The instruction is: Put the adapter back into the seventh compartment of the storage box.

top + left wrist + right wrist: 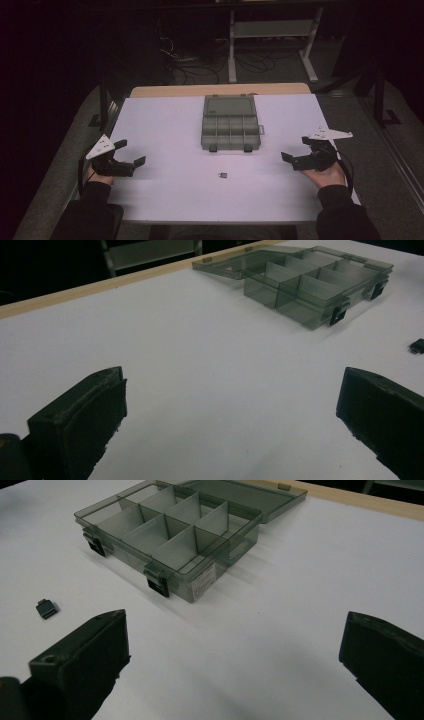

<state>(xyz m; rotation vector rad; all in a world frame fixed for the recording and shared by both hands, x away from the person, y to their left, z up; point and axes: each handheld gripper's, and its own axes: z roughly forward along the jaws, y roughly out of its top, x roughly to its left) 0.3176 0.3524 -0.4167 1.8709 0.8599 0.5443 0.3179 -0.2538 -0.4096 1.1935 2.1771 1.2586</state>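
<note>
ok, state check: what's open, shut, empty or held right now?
organizer box: lid open, folded flat behind it, compartments look empty
front latches: undone, hanging down
small black part: loose on the table, in front of the box, not held
left gripper: jaws open, holding nothing
right gripper: jaws open, holding nothing

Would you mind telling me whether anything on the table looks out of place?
Only the small dark part: it lies alone on the white table, in front of the open organizer box, whose compartments look empty. Nothing appears spilled or damaged.
</note>
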